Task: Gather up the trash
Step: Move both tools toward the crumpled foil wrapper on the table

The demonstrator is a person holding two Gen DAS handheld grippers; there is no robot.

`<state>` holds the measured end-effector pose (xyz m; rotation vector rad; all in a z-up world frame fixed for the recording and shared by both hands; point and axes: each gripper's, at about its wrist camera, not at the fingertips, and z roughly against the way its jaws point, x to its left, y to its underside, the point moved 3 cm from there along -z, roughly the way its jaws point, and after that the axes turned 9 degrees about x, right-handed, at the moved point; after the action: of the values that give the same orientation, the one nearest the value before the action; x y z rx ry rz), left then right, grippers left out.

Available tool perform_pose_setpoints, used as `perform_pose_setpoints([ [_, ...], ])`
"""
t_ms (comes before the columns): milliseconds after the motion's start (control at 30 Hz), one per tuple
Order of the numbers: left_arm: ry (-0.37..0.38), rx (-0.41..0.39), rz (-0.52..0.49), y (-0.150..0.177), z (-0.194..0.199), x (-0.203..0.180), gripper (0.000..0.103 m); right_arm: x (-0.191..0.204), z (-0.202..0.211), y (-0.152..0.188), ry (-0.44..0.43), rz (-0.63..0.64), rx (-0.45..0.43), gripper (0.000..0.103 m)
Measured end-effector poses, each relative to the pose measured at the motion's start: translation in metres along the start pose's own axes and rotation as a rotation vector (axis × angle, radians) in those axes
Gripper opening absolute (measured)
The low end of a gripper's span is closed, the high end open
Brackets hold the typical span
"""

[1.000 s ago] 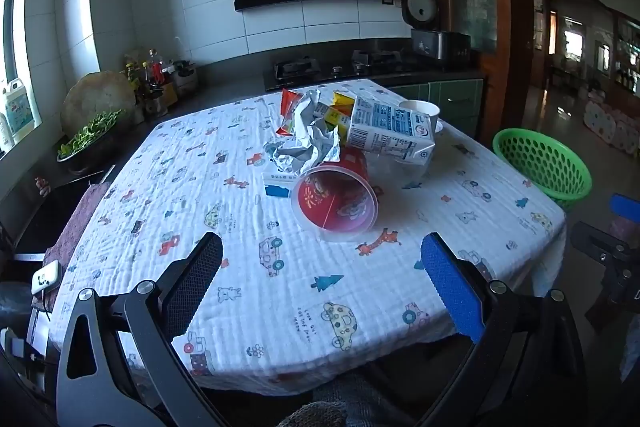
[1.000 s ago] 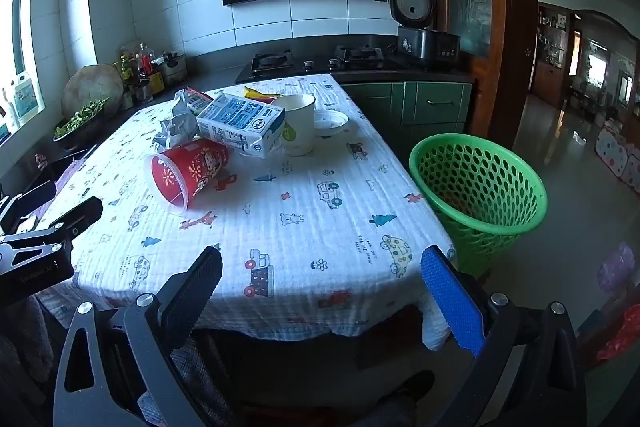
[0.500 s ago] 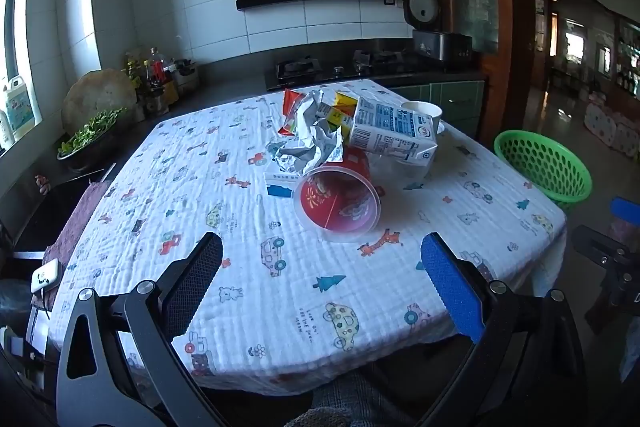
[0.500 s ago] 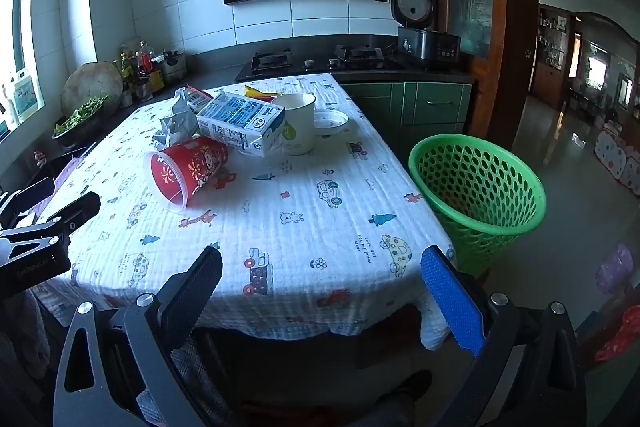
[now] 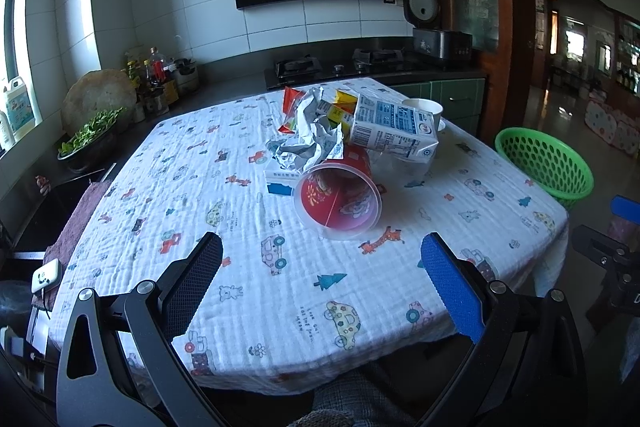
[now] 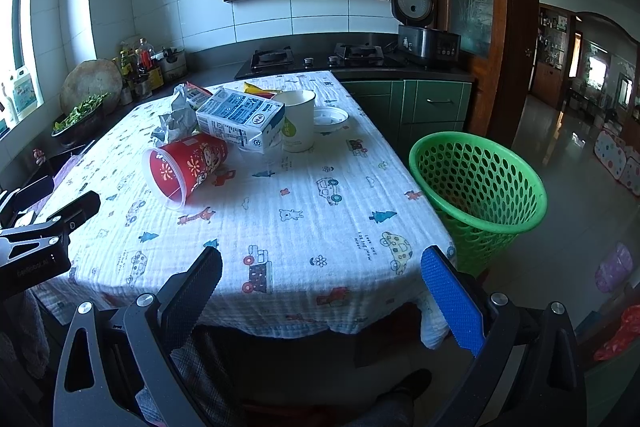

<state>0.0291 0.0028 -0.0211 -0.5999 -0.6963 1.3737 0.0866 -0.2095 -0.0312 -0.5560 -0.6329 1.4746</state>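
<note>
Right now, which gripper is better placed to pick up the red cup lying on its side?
Probably the left gripper: its open fingers point at the red cup, whose mouth faces them. The right gripper, also open, faces bare tablecloth near the green basket.

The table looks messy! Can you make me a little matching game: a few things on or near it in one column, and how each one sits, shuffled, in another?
Things:
1. red cup
2. milk carton
3. white paper cup
4. green basket

States:
A. stands upright on the tablecloth
B. on the floor beside the table
C. on its side, mouth open toward the camera
D. lying flat, propped on other trash

Pairs: 1-C, 2-D, 3-A, 4-B
</note>
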Motion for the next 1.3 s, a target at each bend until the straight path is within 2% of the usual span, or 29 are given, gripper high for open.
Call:
perform_pose_setpoints([
  [1300, -0.031, 0.031, -0.002, -0.003, -0.024, 0.003, 0.098, 0.009, -0.018, -0.010, -0.002, 0.030, 0.018, 0.097],
])
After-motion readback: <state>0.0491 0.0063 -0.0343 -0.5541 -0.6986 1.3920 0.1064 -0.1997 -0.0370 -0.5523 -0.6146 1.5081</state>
